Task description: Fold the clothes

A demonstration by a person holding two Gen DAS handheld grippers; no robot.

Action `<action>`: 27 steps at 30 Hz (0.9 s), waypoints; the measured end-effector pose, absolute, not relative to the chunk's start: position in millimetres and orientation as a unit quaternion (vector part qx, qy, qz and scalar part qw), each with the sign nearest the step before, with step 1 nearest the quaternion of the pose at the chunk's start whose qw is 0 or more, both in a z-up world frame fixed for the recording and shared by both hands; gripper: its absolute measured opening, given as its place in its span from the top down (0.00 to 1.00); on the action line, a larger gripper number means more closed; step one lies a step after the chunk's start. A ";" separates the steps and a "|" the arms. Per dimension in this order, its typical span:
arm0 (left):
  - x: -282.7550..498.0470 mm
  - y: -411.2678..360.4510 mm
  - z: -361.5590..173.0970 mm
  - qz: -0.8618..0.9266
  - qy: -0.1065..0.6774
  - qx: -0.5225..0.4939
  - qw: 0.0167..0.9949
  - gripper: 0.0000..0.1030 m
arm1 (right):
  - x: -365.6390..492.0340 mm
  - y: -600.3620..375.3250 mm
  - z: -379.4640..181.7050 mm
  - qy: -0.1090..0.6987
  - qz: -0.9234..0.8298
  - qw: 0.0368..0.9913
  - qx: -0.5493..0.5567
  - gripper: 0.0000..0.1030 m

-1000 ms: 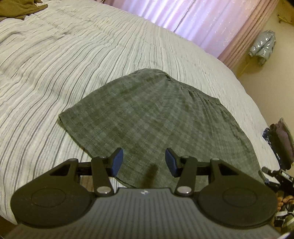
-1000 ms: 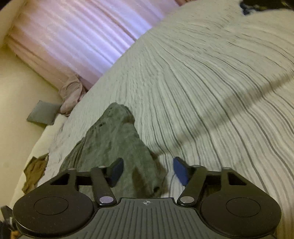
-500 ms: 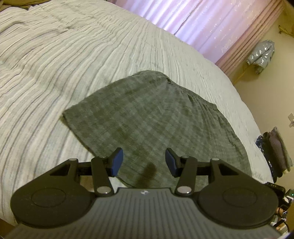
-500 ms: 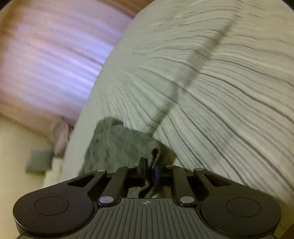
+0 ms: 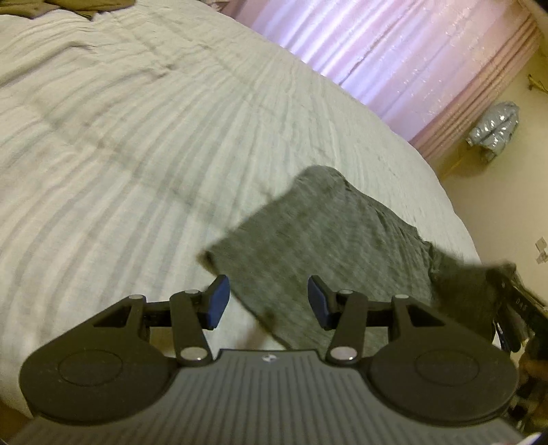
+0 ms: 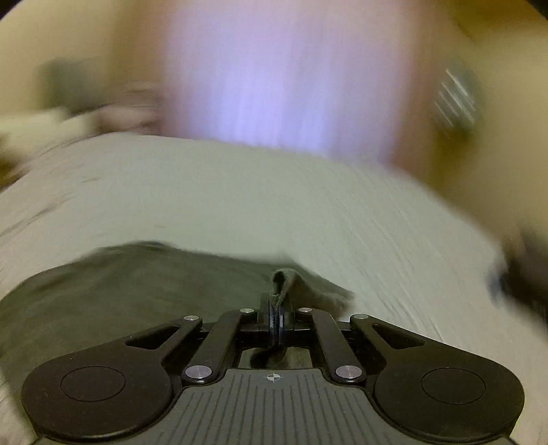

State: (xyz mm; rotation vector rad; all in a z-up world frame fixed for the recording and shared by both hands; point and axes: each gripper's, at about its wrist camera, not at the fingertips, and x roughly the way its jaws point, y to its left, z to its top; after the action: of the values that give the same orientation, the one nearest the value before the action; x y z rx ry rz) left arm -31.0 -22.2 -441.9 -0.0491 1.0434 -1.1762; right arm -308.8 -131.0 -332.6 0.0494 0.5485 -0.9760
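A grey-green checked garment (image 5: pixel 325 239) lies on the striped white bedcover (image 5: pixel 120 171). My left gripper (image 5: pixel 267 301) is open and empty, hovering just above the garment's near corner. My right gripper (image 6: pixel 275 318) is shut on a fold of the garment's edge (image 6: pixel 284 280); the cloth (image 6: pixel 137 291) spreads to its left. In the left wrist view the garment's right end (image 5: pixel 472 284) is lifted off the bed, and the right gripper body (image 5: pixel 517 308) shows there. The right wrist view is blurred by motion.
Pink curtains (image 5: pixel 394 58) hang behind the bed. A silver jacket (image 5: pixel 493 126) hangs on the wall at right. A brown garment (image 5: pixel 68 7) lies at the bed's far left corner. The bed edge drops off at right.
My right gripper closed on the garment's edge, then swung round, lifting that end. My left gripper stayed open and shifted left toward the garment's near corner.
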 end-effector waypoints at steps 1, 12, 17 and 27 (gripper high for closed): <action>-25.6 -18.3 -441.2 -0.525 0.471 -0.023 0.709 0.55 | -282.8 -109.4 -334.6 0.264 -0.435 0.861 -0.012 0.98; -13.5 -6.0 -444.7 -0.530 0.484 -0.022 0.696 0.56 | -224.9 0.8 -402.8 0.349 -0.257 0.899 -0.071 0.27; -30.4 -36.4 -443.2 -0.575 0.477 -0.010 0.665 0.56 | -280.8 -25.6 -369.6 0.299 -0.337 0.893 -0.014 0.22; -52.7 -91.1 -455.2 -0.606 0.474 0.066 0.635 0.63 | -359.1 -31.4 -376.9 0.352 -0.421 0.834 0.050 0.38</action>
State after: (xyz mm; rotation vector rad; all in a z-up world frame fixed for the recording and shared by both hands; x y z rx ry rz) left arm -52.7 -91.1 -455.2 0.1503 1.0836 -1.3857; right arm -359.1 -31.4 -376.9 0.1053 0.7454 -0.8924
